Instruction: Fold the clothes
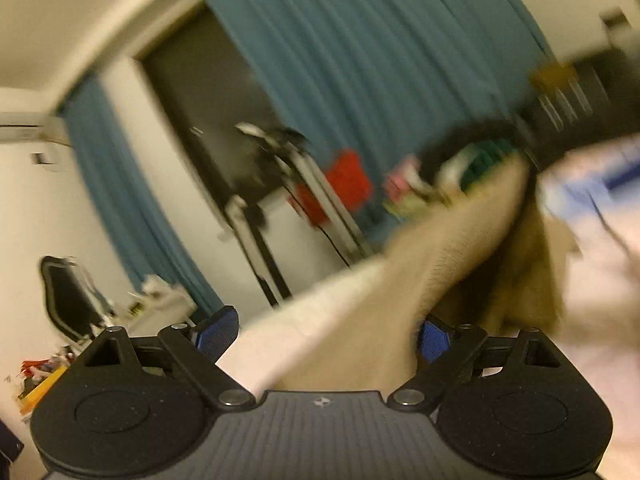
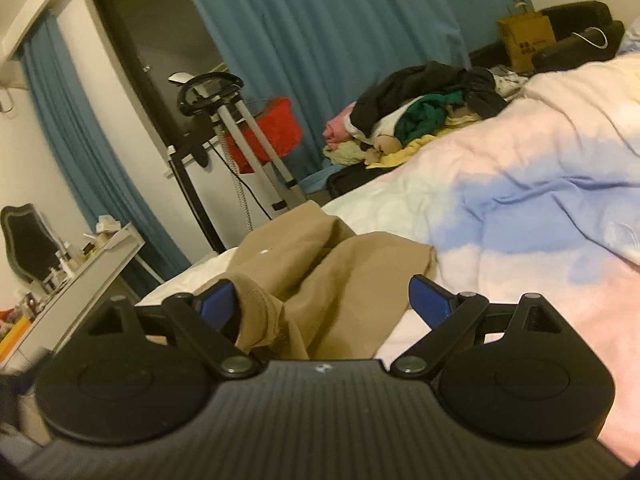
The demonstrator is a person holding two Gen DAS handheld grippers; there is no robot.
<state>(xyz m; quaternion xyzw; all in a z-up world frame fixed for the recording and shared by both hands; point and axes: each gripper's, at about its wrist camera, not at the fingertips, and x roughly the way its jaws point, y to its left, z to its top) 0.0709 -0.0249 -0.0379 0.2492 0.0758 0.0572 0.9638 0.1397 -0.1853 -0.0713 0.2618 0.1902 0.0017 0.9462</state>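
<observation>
A tan knit garment (image 2: 320, 280) lies crumpled on the bed. In the right wrist view my right gripper (image 2: 324, 300) is open just above it, and a ribbed edge of the cloth rests against the left blue pad (image 2: 218, 304). In the blurred left wrist view the same garment (image 1: 420, 280) stretches up and to the right between the spread fingers of my left gripper (image 1: 324, 332), which is open. The right gripper's dark body (image 1: 568, 120) shows at the upper right, at the cloth's far end.
The bed has a white, pink and blue quilt (image 2: 520, 200). A pile of mixed clothes (image 2: 420, 112) sits at its far side. An exercise bike (image 2: 224, 128), a red basket (image 2: 276, 128), blue curtains (image 2: 320, 20) and a white shelf (image 2: 100, 256) stand beyond the bed.
</observation>
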